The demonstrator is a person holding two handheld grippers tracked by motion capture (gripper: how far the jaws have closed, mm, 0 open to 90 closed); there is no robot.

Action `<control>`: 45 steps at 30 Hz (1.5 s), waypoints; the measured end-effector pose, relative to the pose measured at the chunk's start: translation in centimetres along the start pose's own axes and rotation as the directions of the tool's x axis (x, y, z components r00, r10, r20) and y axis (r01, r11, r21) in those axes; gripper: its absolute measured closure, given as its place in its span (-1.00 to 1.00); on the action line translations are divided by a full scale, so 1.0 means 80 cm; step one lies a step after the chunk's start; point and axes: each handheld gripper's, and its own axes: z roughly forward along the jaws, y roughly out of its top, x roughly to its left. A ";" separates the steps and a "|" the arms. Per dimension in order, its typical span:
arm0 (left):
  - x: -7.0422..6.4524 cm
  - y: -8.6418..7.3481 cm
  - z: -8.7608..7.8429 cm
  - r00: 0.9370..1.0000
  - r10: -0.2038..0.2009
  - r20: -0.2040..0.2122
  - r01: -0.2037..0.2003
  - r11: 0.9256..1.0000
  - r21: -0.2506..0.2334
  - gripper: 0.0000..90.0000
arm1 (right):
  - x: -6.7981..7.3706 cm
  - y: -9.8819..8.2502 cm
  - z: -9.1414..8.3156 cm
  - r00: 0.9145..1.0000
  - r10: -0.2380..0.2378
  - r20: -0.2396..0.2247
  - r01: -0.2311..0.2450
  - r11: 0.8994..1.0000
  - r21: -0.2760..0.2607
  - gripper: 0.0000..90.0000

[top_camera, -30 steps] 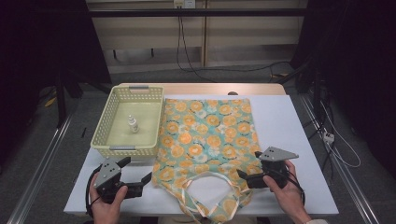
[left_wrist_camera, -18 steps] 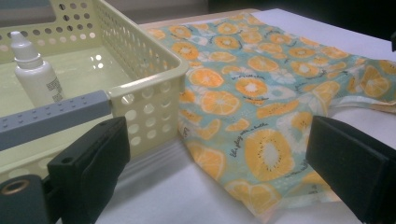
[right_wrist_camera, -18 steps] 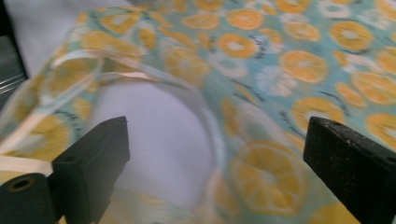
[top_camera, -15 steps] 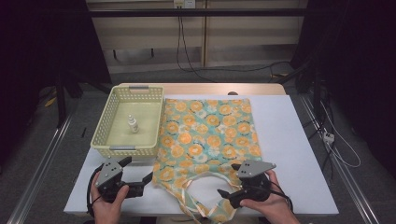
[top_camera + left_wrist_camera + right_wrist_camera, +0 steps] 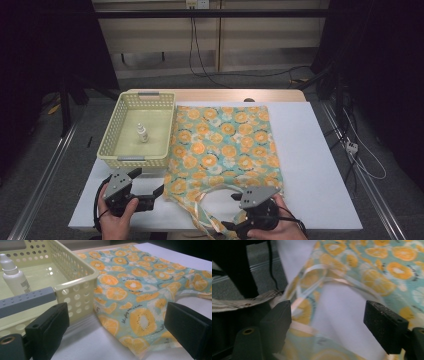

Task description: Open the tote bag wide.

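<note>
The orange-print tote bag [image 5: 225, 145] lies flat mid-table, right of the yellow basket [image 5: 125, 157]. The right gripper [image 5: 235, 212] sits at the near edge over the bag's handles [image 5: 202, 197], jaws spread but just closing, pinching nothing. The left gripper [image 5: 150, 186] rests near-left, jaws spread wide, pointing at the bag's corner.

Tote bag [image 5: 225, 147] under my fingers, teal cloth printed with orange slices, lying flat and unfolded on the white counter [image 5: 310, 165], left edge just beside the basket, pale ribbon handles [image 5: 212, 200] looped loose at the near end
</note>
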 end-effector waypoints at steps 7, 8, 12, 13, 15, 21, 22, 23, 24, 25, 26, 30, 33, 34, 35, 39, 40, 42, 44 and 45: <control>0.001 0.000 0.000 1.000 -0.003 -0.002 0.003 1.000 0.003 -0.87 | 0.019 -0.004 0.016 0.997 -0.044 -0.069 0.049 0.997 0.067 -0.37; 0.001 0.000 0.000 1.000 -0.002 -0.001 0.002 1.000 0.003 -0.87 | 0.019 -0.004 0.016 0.997 -0.044 -0.069 0.049 0.997 0.067 -0.37; 0.001 0.000 0.000 1.000 -0.002 -0.002 0.002 1.000 0.006 -0.87 | 0.015 -0.009 0.027 0.995 -0.064 -0.073 0.071 0.993 0.096 0.21; 0.001 0.000 0.000 1.000 -0.001 -0.002 0.001 1.000 0.006 -0.87 | 0.013 -0.011 0.029 0.995 -0.054 -0.082 0.062 0.993 0.097 0.44; 0.001 0.000 0.000 1.000 -0.003 -0.001 0.003 1.000 0.002 -0.87 | 0.005 -0.013 0.030 0.995 -0.034 -0.088 0.042 0.995 0.087 0.80; 0.002 0.000 0.000 1.000 -0.001 -0.003 0.001 1.000 0.005 -0.87 | -0.018 -0.010 0.020 0.999 0.016 -0.048 -0.015 0.999 0.035 1.00; 0.002 0.000 0.000 1.000 -0.001 -0.003 0.001 1.000 0.006 -0.87 | -0.021 -0.009 0.018 0.999 0.016 -0.043 -0.015 0.999 0.029 1.00; 0.002 0.000 0.000 1.000 -0.001 -0.004 0.002 1.000 0.005 -0.87 | -0.023 -0.008 0.017 0.999 0.021 -0.041 -0.020 0.999 0.025 1.00; 0.002 0.000 0.000 1.000 -0.001 -0.004 0.001 1.000 0.005 -0.87 | -0.027 -0.007 0.016 0.999 0.021 -0.031 -0.021 1.000 0.017 1.00; 0.002 0.000 0.000 1.000 -0.002 -0.004 0.002 1.000 0.004 -0.87 | -0.027 -0.007 0.016 0.999 0.021 -0.031 -0.021 1.000 0.017 1.00; 0.002 0.000 0.000 1.000 -0.002 -0.004 0.002 1.000 0.004 -0.87 | -0.029 -0.006 0.015 0.999 0.022 -0.029 -0.022 1.000 0.014 1.00; 0.002 0.000 0.001 1.000 -0.003 -0.005 0.003 1.000 0.009 -0.87 | -0.048 0.005 0.015 1.000 0.031 0.002 -0.031 0.999 -0.010 1.00; 0.003 0.000 0.001 1.000 0.003 -0.005 -0.003 1.000 0.009 -0.87 | -0.063 0.012 0.014 0.999 0.047 0.008 -0.047 0.998 -0.036 1.00; 0.002 -0.001 0.001 1.000 -0.004 -0.005 0.004 1.000 0.008 -0.87 | -0.063 0.012 0.014 0.999 0.047 0.008 -0.047 0.998 -0.036 1.00; 0.002 -0.001 0.001 1.000 -0.003 -0.005 0.003 1.000 0.009 -0.87 | -0.067 0.014 0.014 0.999 0.048 0.008 -0.048 0.998 -0.045 1.00; 0.002 -0.001 0.001 1.000 -0.003 -0.008 0.004 1.000 0.015 -0.87 | -0.085 0.024 0.015 0.999 0.045 0.030 -0.043 0.998 -0.055 1.00; 0.002 -0.001 0.001 1.000 -0.002 -0.010 0.002 1.000 0.019 -0.87 | -0.097 0.029 0.017 0.998 0.045 0.043 -0.043 0.998 -0.056 1.00; 0.003 -0.001 0.001 1.000 -0.004 -0.012 0.004 1.000 0.022 -0.87 | -0.107 0.031 0.018 0.997 0.053 0.052 -0.049 0.997 -0.059 1.00; 0.003 -0.001 0.002 1.000 -0.007 -0.012 0.007 1.000 0.025 -0.87 | -0.114 0.033 0.020 0.996 0.057 0.062 -0.053 0.997 -0.060 1.00; 0.003 -0.002 0.002 1.000 -0.013 -0.011 0.013 1.000 0.025 -0.87 | -0.119 0.035 0.021 0.995 0.062 0.074 -0.058 0.996 -0.062 1.00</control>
